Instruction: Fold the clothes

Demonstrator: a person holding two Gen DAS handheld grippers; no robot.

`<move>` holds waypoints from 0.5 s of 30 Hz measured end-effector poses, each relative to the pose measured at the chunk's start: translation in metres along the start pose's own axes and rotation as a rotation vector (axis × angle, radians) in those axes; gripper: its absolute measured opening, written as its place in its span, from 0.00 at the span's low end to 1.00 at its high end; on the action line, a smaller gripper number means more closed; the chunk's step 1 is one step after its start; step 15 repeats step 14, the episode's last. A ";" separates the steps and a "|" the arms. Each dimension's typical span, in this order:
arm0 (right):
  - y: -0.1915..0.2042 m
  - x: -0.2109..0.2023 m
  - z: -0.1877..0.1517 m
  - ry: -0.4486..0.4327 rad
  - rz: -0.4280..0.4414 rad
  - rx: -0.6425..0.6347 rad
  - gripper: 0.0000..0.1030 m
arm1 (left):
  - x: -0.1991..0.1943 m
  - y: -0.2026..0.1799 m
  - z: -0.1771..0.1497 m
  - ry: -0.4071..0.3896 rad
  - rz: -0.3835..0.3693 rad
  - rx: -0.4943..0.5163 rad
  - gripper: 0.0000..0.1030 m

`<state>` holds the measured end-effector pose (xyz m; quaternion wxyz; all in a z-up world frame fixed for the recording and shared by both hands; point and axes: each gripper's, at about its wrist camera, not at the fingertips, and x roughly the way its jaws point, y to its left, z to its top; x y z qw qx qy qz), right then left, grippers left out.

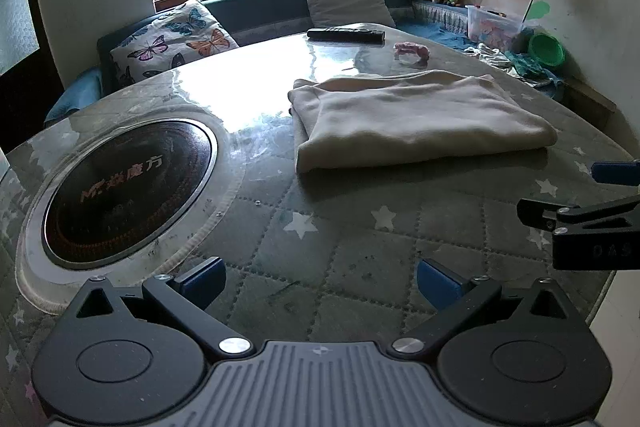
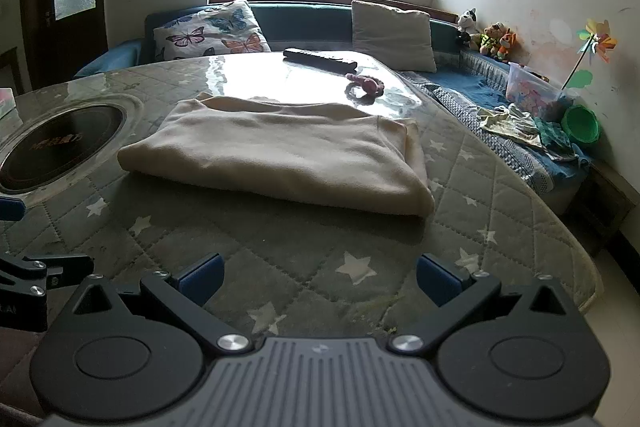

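Nearest, the left gripper (image 1: 318, 281) and the right gripper (image 2: 319, 277) are being held low over the quilted star-patterned table cover (image 2: 360, 267), side by side, jaws spread wide and nothing being gripped; both are being kept short of the cloth, probably so the fold can be checked. Just beyond, the cream garment (image 2: 280, 155) is lying flat on the table as a neat folded rectangle, touched by neither tool (the task is being judged close to finished). Left of it, an induction hob (image 1: 124, 195) is being shown through the glass. Farther back, a remote control (image 2: 320, 59) is lying near a pink hair tie (image 2: 366, 87). On the bench, a clear plastic box (image 2: 532, 93) is holding colourful small items, too small to name.
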<state>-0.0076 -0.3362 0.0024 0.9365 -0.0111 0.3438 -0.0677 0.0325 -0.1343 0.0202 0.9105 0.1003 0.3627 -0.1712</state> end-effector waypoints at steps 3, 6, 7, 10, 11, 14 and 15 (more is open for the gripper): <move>0.001 -0.001 -0.001 0.000 0.004 0.003 1.00 | -0.001 0.000 -0.001 -0.001 -0.001 0.000 1.00; 0.002 -0.002 -0.001 0.001 0.007 0.005 1.00 | -0.002 0.000 -0.001 -0.004 -0.002 0.000 1.00; 0.003 -0.002 -0.001 0.001 0.007 0.004 1.00 | -0.003 0.000 -0.001 -0.005 -0.002 0.000 1.00; 0.003 -0.002 -0.002 0.001 0.008 0.006 1.00 | -0.003 0.000 0.000 -0.006 -0.003 -0.001 1.00; 0.003 -0.002 -0.001 0.001 0.008 0.007 1.00 | -0.003 0.000 0.000 -0.006 -0.006 -0.001 1.00; 0.003 -0.003 -0.001 0.000 0.006 0.008 1.00 | -0.003 -0.001 -0.001 -0.003 -0.005 0.002 1.00; 0.003 -0.003 -0.001 0.000 0.006 0.008 1.00 | -0.003 -0.001 -0.001 -0.003 -0.005 0.002 1.00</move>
